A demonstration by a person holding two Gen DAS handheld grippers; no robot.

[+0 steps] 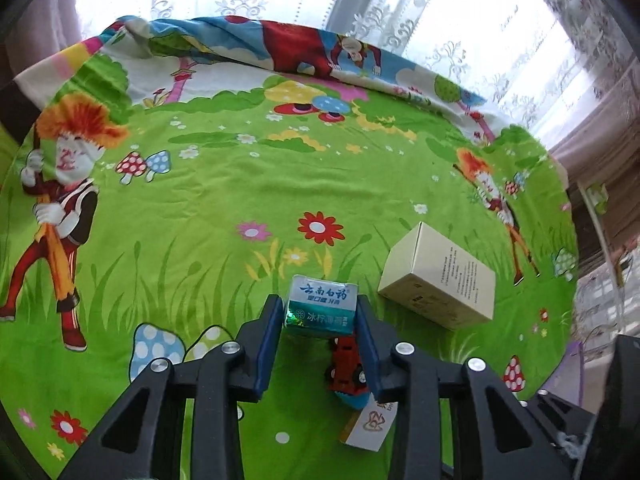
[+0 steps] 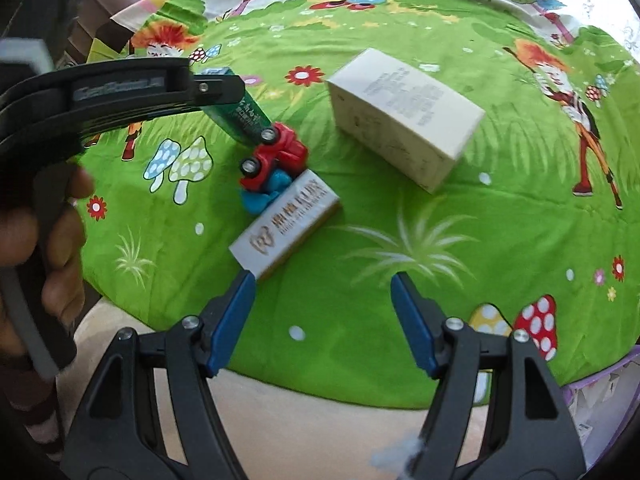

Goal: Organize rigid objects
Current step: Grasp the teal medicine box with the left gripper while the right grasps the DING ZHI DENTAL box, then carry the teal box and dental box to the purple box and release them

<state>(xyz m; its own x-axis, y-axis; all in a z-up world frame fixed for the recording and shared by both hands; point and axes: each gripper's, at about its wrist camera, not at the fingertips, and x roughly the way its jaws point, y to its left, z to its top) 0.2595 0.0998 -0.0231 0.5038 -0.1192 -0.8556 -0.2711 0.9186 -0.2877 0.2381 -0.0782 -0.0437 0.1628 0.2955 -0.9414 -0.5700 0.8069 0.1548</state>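
I see a bright green cloth (image 1: 224, 200) with cartoon pictures, and lace curtains (image 1: 440, 20) at a sunny window behind it. My left gripper (image 1: 319, 312) squeezes the teal box (image 1: 322, 306) between its blue pads, tipped up off the cloth. Under those jaws lies a red toy car (image 2: 276, 156) on its side, touching a small white box (image 2: 286, 224). My right gripper (image 2: 324, 320) stands wide with nothing inside; the white box is just beyond its left pad. A big cream box (image 2: 404, 116) sits farther ahead
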